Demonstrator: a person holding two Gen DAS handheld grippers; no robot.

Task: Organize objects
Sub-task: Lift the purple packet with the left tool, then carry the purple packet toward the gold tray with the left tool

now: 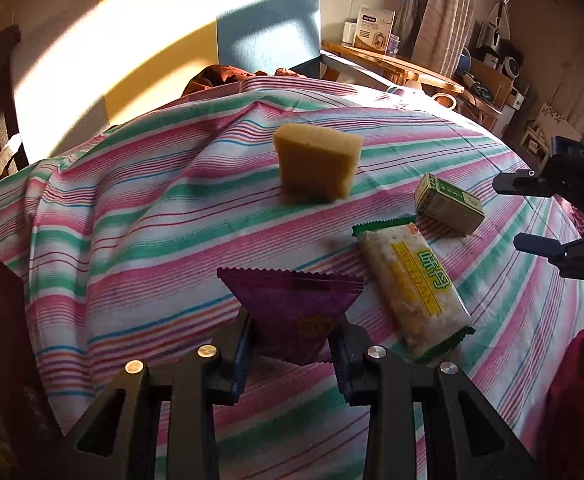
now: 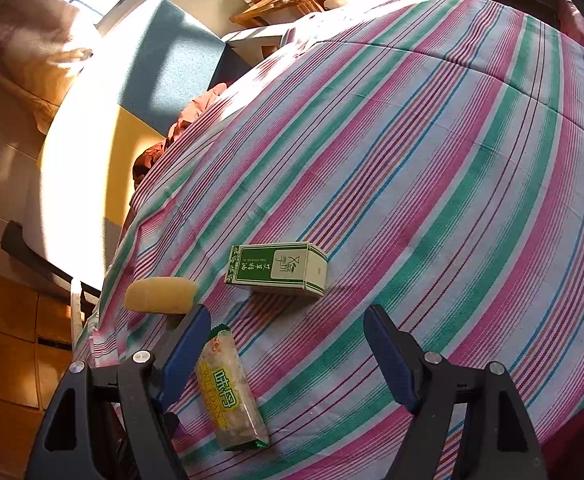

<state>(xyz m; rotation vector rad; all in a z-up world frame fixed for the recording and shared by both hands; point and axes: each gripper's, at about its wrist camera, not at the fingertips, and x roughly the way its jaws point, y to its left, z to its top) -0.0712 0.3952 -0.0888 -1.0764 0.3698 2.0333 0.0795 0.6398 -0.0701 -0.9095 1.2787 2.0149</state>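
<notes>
— Left wrist view first: what did the left gripper (image 1: 292,344) have?

— It was clenched on a purple packet (image 1: 292,312), pinched at the packet's lower corner between both fingers. The packet fanned out ahead of the fingertips over the striped cloth (image 1: 151,200).

— And around it?

— Just to its right lay a cracker packet (image 1: 412,288) with yellow and green print, almost touching the purple one. Beyond that sat a small green box (image 1: 450,204), lying on its side. A yellow sponge (image 1: 318,162) stood on edge further ahead, well apart from the fingers.

— Was the other tool visible there?

— Yes — the right gripper (image 1: 532,212) came in at the right edge, near the green box, fingers parted.

— Did the right wrist view agree?

— It did. The right gripper (image 2: 287,316) was released, nothing between its blue pads. The green box (image 2: 277,268) lay just ahead of the gap, slightly left of centre, not touching either finger. The cracker packet (image 2: 227,392) ran along beside the left finger (image 2: 183,352), partly tucked under it, and the sponge (image 2: 159,294) sat just past that fingertip.

— Anything behind the cloth?

— A sunlit cushion (image 1: 171,40) and a wooden table (image 1: 392,62).
</notes>
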